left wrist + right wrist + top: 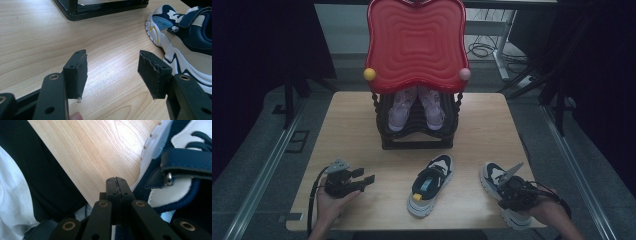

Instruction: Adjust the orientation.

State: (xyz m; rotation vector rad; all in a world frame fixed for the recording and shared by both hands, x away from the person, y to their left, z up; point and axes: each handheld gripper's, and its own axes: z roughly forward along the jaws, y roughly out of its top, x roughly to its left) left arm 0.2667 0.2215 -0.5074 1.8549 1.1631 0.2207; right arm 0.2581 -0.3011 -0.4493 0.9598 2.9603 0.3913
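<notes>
Two navy, white and beige sneakers lie on the wooden table. One sneaker is near the front middle, the other sneaker at the front right. My left gripper rests at the front left in a hand, open, its pads wide apart over bare wood. The middle sneaker lies just to its right, untouched. My right gripper hovers over the right sneaker. Its jaws are shut together with nothing between them, right beside that sneaker's strap.
A black shoe rack with a red wavy top stands at the table's back middle. It holds a pair of pink shoes. Its base lies ahead of my left gripper. The table's front edge passes close under my right gripper.
</notes>
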